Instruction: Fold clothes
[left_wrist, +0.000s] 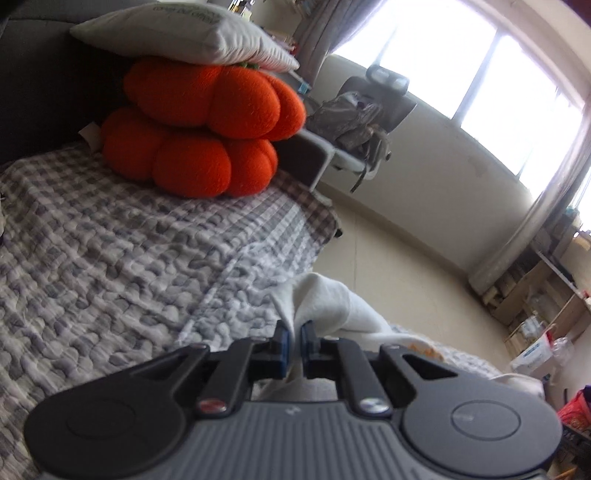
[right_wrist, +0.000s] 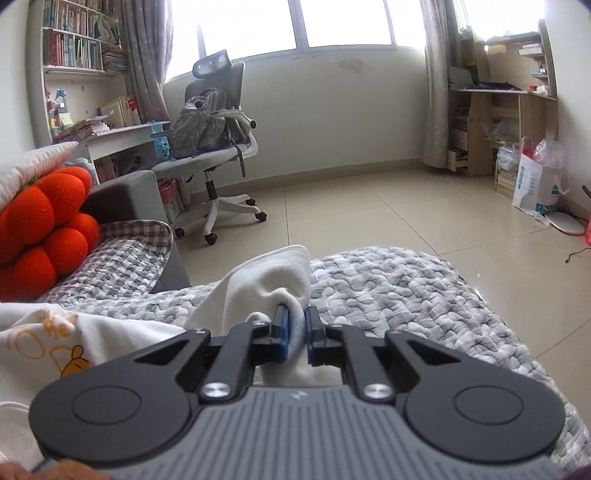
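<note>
Pinching white garment (right_wrist: 273, 284) folds, left claw (left_wrist: 295, 341) and right claw (right_wrist: 296, 332) stand clamped.

Daylight floods in from the window (left_wrist: 461, 70), which is blown out to pure white on my left wrist feed and nearly as glaring on the right. The floor (right_wrist: 369, 206) carries a soft sheen. My left view is tilted and motion-smeared; the orange cushions (left_wrist: 199, 125) look soft. Both fisheye feeds bend lines and darken at the corners.

The white garment (right_wrist: 269, 284) runs off the left edge, its orange print (right_wrist: 55, 339) only partly readable.
</note>
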